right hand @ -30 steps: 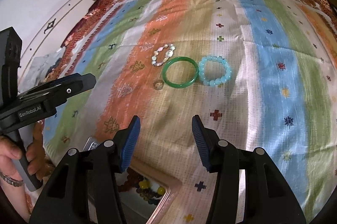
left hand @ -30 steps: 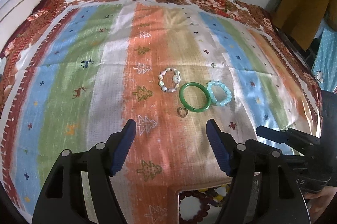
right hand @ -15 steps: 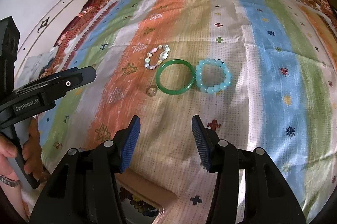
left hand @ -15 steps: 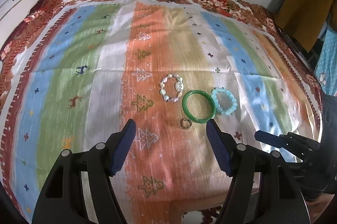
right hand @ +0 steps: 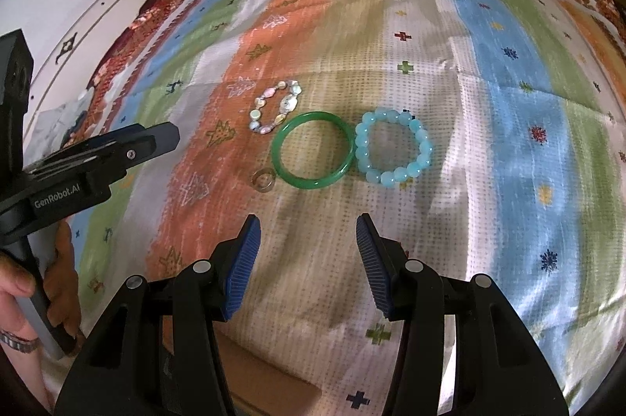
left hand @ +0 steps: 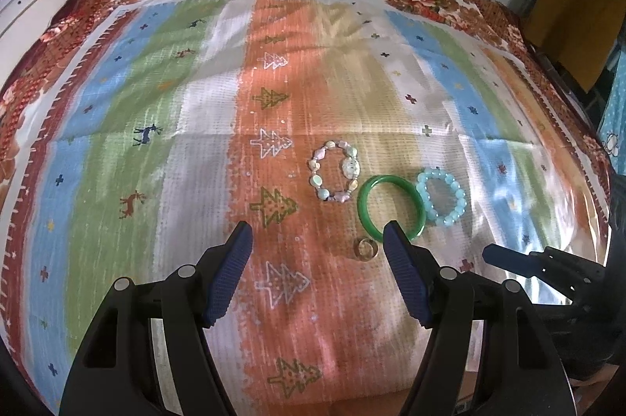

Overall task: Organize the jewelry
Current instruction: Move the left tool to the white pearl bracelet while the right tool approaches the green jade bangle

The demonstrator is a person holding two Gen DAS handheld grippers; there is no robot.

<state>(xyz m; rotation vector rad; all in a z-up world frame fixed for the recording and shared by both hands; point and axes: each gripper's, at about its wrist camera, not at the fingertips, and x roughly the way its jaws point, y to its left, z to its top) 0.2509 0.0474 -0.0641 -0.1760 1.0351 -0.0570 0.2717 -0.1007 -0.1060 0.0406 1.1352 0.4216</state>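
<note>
Item 1: my left tongs (left hand: 317, 246), spread, nothing between the blue pads, hanging over the orange stripe of the striped cloth (left hand: 117, 158) that covers the desk.

Item 2: my right tongs (right hand: 307, 240), also spread and empty, above a pale patch of the same cloth.

Item 3: green bangle (right hand: 312, 149), lying flat, middle of the row. In the left view my right-hand pad overlaps its near edge.

Item 4: light blue bead bracelet (right hand: 394, 147), touching the bangle on its right side.

Item 5: pale shell-bead bracelet (right hand: 276, 111), just beyond the bangle's left edge, on the orange stripe.

Item 6: small ring (right hand: 264, 180), flat on the cloth, just beside the bangle's near left rim.

Item 7: brown box edge (right hand: 270, 375), partly hidden behind my right tongs at the cloth's near border; contents not visible.
</note>
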